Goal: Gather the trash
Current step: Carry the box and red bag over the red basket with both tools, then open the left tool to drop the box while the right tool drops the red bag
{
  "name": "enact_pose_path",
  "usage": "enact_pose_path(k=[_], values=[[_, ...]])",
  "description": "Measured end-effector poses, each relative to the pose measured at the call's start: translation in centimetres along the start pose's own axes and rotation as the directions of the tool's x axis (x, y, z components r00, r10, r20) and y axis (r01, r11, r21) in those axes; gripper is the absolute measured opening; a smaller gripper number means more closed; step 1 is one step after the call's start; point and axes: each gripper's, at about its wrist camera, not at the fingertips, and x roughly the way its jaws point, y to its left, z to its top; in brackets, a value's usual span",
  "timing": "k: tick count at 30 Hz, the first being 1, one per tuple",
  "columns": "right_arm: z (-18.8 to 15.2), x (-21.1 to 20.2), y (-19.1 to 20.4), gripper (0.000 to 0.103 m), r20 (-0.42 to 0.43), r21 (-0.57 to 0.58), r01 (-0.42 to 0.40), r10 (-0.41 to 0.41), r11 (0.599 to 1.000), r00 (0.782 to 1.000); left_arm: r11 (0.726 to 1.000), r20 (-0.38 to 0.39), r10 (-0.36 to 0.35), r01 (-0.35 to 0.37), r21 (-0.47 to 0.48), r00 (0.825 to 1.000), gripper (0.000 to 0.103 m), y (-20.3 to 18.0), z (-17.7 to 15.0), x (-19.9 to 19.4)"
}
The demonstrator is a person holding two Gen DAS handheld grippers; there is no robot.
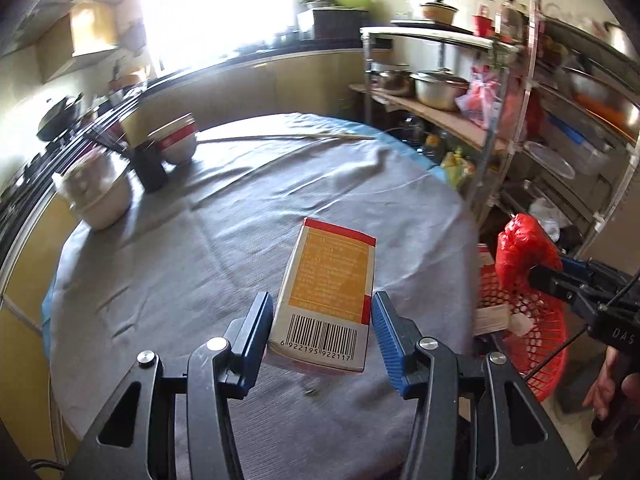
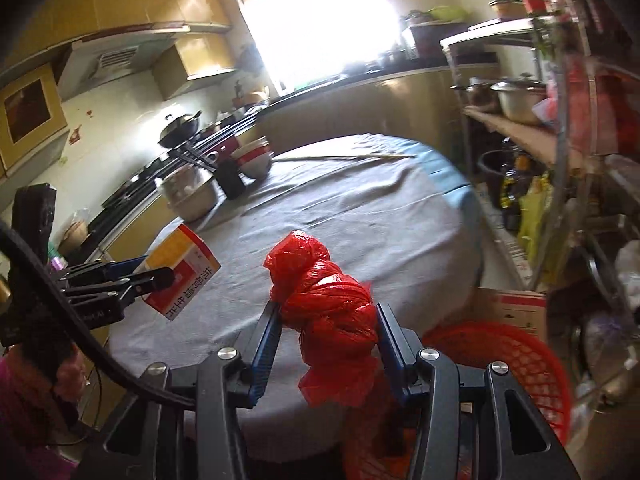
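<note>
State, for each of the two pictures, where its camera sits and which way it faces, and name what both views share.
Left wrist: sits behind the left claw, looking down across the table; it grips a carton; a hand shows at right.
Right wrist: sits behind the right claw, facing the same table toward the window; it grips a red bag; a hand shows at left.
Shared: table, carton, bag, red basket, bowls, each other's claw.

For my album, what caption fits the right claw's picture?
Right claw carries a knotted red bag above the table, near the red basket.
</note>
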Motion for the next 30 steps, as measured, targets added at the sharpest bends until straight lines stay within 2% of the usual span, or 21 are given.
enact_pose_path(k=[7,14,22,30], values=[[-0.2,-3.8,-3.2,0.051,0.026,0.053,0.086,-0.087,0.995,0.996,0.995,0.008,-0.062,0.062,0.072,0.998,0.053,-3.1,0.1,-0.4],[-0.9,-6.7,-6.4,0.051,0.03,0.138,0.144,-0.15,0.98,0.988,0.985,-0.017,-0.13,0.131,0.114,0.991,0.053,-5.3,0.2,-0.1],[-1.4,-8.2,-7.5,0.051,0.036,0.164,0.175,-0.183,0.971,0.982,0.967,-0.026,-0.189,0.191,0.171,0.982,0.053,-8.1,0.1,-0.4],[-2.0,-9.0,-8.0,0.051,0.039,0.176,0.186,-0.196,0.967,0.98,0.951,-0.051,-0.214,0.22,0.216,0.975,0.053,-10.3,-0.4,-0.1]])
